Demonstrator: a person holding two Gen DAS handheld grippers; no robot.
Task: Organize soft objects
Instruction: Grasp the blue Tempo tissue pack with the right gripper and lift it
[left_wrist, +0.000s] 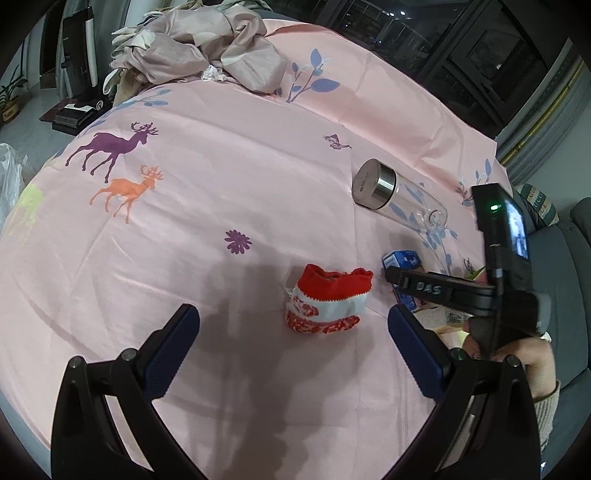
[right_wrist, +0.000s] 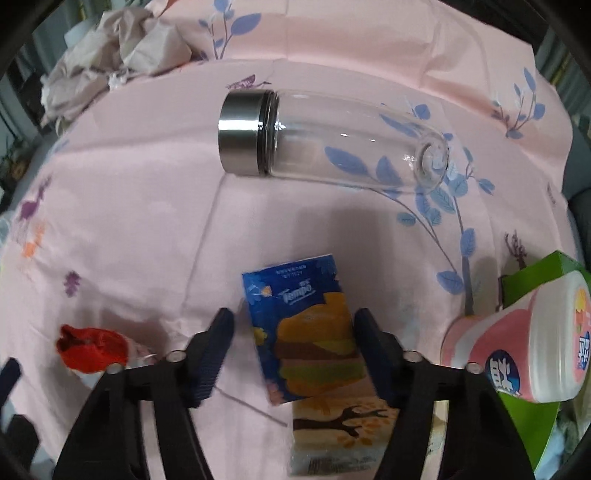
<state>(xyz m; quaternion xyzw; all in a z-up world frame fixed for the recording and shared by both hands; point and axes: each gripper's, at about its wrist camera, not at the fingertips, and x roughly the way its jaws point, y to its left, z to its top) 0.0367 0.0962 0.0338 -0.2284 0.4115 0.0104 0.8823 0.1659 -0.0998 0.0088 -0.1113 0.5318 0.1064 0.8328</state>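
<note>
Two tools are in view. The right tool (right_wrist: 293, 332) points steeply down over a blue tissue pack (right_wrist: 301, 332) that stands between its fingers; the right finger appears to meet the pack's edge, while a narrow gap shows at the left finger, so a full clamp cannot be confirmed. The pack's lower end overlaps a second, autumn-printed pack (right_wrist: 340, 435), whose near end is blurred and partly hidden behind the finger linkage. In the left wrist view, only a corner of the blue pack shows behind the right tool's body.

The left tool (left_wrist: 291, 332) stands wide apart and holds nothing. A red-and-white sock bundle (left_wrist: 327, 301) lies on the pink printed sheet (left_wrist: 221, 184) just beyond and between its fingertips, untouched. In the right wrist view the same bundle is partly cut off by the left finger's arm.

A hand (left_wrist: 517, 354) grips the right tool; only its knuckles and a knit sleeve edge show.

Farther out, a clear glass bottle (right_wrist: 332, 140) with a steel cap lies on its side. At the right edge, a pink wipes container (right_wrist: 524, 350) leans in a green box (right_wrist: 535, 280), both cropped by the frame. A crumpled pile of beige cloth (left_wrist: 199, 48) lies at the far end.
</note>
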